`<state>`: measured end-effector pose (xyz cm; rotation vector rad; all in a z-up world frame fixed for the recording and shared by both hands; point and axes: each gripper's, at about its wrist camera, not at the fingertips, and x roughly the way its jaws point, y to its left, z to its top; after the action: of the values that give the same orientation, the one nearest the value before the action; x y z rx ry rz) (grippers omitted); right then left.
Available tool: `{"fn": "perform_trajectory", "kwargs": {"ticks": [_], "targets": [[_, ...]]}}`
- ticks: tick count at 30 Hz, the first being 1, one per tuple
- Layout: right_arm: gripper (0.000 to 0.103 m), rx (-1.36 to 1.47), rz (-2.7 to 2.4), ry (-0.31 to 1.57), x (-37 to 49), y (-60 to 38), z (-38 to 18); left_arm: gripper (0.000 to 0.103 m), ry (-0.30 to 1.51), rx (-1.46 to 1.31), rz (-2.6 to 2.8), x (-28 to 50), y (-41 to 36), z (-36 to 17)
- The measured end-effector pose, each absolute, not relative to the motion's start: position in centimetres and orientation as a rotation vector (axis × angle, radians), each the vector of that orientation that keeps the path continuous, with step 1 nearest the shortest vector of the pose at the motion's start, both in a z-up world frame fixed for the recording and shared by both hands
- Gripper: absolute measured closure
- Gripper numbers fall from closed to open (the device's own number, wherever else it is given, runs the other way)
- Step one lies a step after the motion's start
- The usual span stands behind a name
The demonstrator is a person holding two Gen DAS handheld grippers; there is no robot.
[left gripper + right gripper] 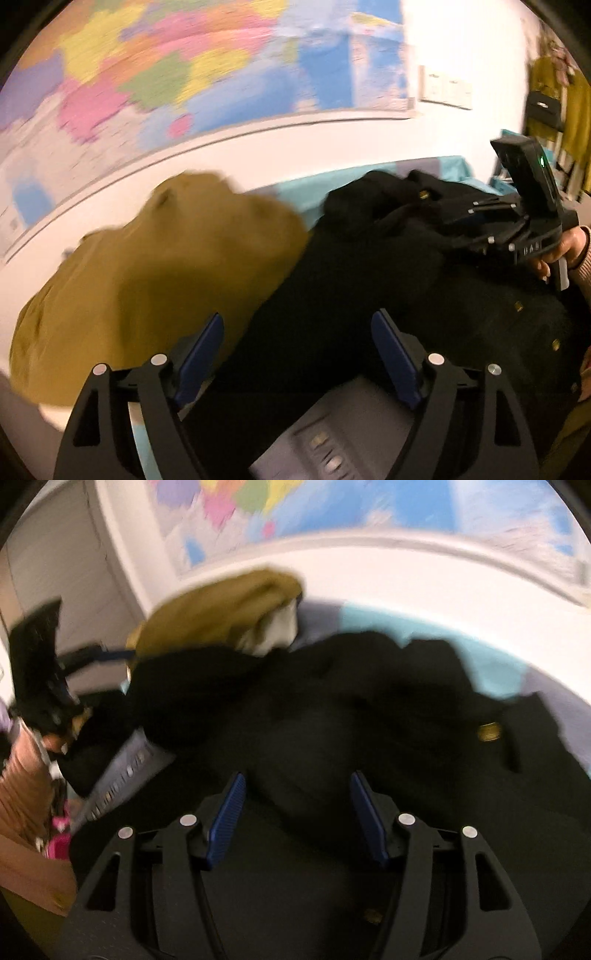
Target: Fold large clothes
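Both jaws spread, nothing held: left gripper (297, 354), right gripper (297, 812). Black coat (369, 295), gold buttons, crumpled across frame centre; olive garment (147, 277) at left. Judgement: find a hem or shoulder edge, pinch one layer, spread flat first.

White wall with colourful map (177, 62), light switch plate (446, 88), teal bedding (373, 622) below.

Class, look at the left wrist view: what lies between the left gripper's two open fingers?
In that view, black coat fabric fills the gap of the left gripper, with a grey tag near its base; the mustard garment lies left.
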<state>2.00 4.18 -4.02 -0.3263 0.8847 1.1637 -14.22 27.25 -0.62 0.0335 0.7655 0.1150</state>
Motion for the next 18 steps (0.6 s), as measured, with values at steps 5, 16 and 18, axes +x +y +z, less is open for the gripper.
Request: {"fn": "perform_trajectory", "kwargs": {"ticks": [5, 16, 18], "targets": [[0.043, -0.316, 1.137, 0.95, 1.2, 4.0, -4.9, 0.024, 0.839, 0.036, 0.152, -16.8, 29.2, -2.7], [0.039, -0.222, 1.395, 0.867, -7.2, 7.5, -1.6, 0.103, 0.95, 0.061, 0.054, -18.2, 30.3, -4.9], [0.039, -0.204, 1.422, 0.898, -7.8, 8.9, -2.5, 0.103, 0.961, 0.064, 0.026, -18.3, 30.3, -4.8]]}}
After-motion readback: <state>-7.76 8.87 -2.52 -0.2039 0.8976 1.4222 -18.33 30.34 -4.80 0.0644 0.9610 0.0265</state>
